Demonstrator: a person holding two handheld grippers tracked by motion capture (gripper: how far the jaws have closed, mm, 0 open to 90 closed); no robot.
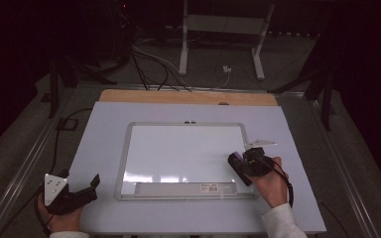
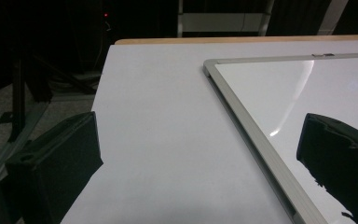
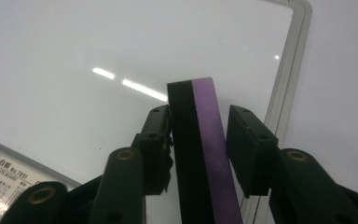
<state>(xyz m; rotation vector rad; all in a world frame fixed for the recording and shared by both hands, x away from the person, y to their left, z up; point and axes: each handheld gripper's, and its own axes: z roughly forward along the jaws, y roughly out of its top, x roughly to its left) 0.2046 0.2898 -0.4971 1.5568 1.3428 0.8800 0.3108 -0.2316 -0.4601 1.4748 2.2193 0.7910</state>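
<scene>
One eraser (image 3: 204, 154), one whiteboard (image 1: 183, 153), two grippers

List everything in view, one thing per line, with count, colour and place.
whiteboard: one, white with a grey frame, flat in the middle of the table.
eraser: one, black and purple, between the jaws of the right tongs, over the whiteboard's right side.
table: one, pale top with a wooden far edge.
stand: one, white, on the floor beyond the table.
cables: several, dark and white, on the floor.
left tongs: one, black, open, at the table's near left corner.
right tongs: one, black, around the eraser.
</scene>
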